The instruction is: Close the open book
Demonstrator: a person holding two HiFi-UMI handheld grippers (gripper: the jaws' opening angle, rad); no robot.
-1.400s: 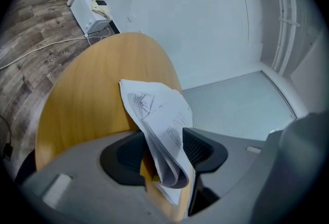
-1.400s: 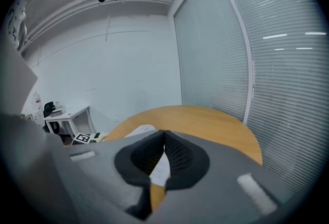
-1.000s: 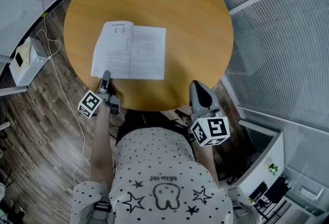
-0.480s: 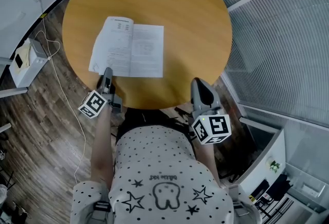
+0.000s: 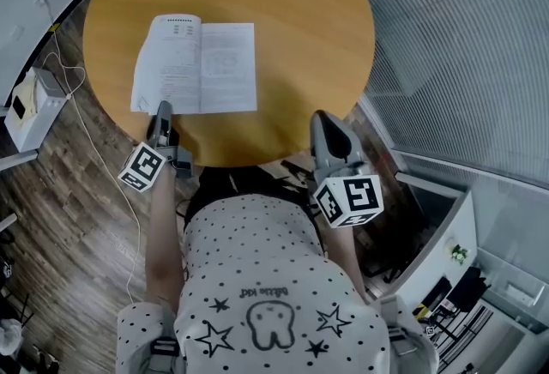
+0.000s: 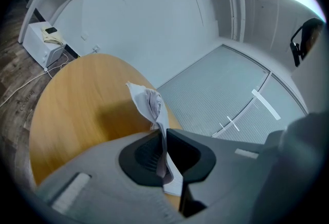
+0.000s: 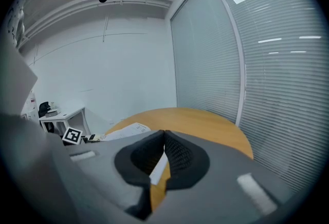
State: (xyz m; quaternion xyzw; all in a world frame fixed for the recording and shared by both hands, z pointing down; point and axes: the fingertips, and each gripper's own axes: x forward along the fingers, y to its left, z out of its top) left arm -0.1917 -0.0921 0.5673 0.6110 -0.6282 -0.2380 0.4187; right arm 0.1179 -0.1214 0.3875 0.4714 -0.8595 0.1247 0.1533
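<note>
Since 1 second ago the left gripper [image 5: 161, 111] has clamped its 2 jaws on the book [image 5: 196, 65] at its near-left page corner, lifting it. The book lies open on the round table [image 5: 283, 12], spine running away from the person, so that page swings rightward. The right gripper [image 5: 322, 118], closed and empty, sits well apart.

— Where does the book [image 5: 196, 65] lie?
— On the counter [image 5: 292, 12], left of its middle, toward the near edge.
— And the grippers?
— Left gripper [image 5: 160, 112] at the book's near left corner (page [image 6: 154, 110] between its jaws); right gripper [image 5: 326, 122] over the near right rim, well apart.
</note>
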